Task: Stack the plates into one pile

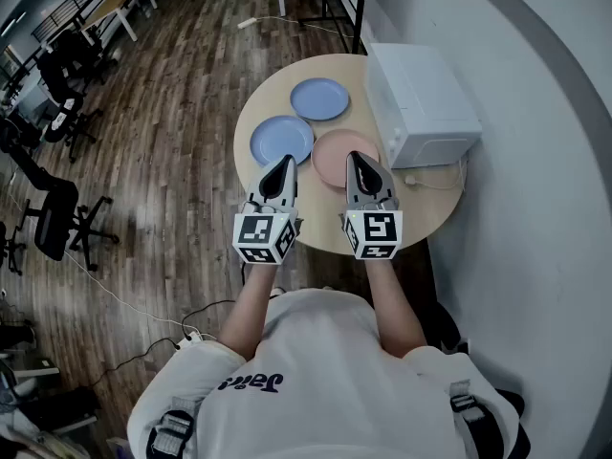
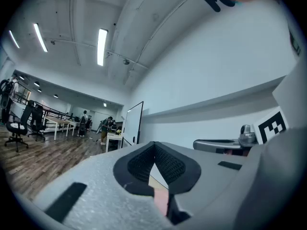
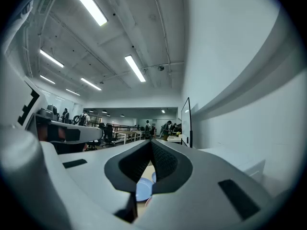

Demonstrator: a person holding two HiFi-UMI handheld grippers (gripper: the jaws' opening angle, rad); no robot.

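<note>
Starting from here, I have both claws closed and empty. The left gripper (image 1: 284, 163) hangs by the near rim of the nearer blue plate (image 1: 281, 137), and the right gripper (image 1: 355, 159) hangs over the pink plate (image 1: 328, 157). All three plates lie flat on the round tabletop (image 1: 430, 208), none on top of another. The farther blue plate (image 1: 319, 98) sits near the far edge, the nearer blue one toward the left edge, and the pink one mid-table beside the white box (image 1: 421, 103). To pick up well, I judge I should open one claw, lower it to the tabletop, slide a jaw under a rim, then pinch firmly before lifting. Shallow rims may slip.
</note>
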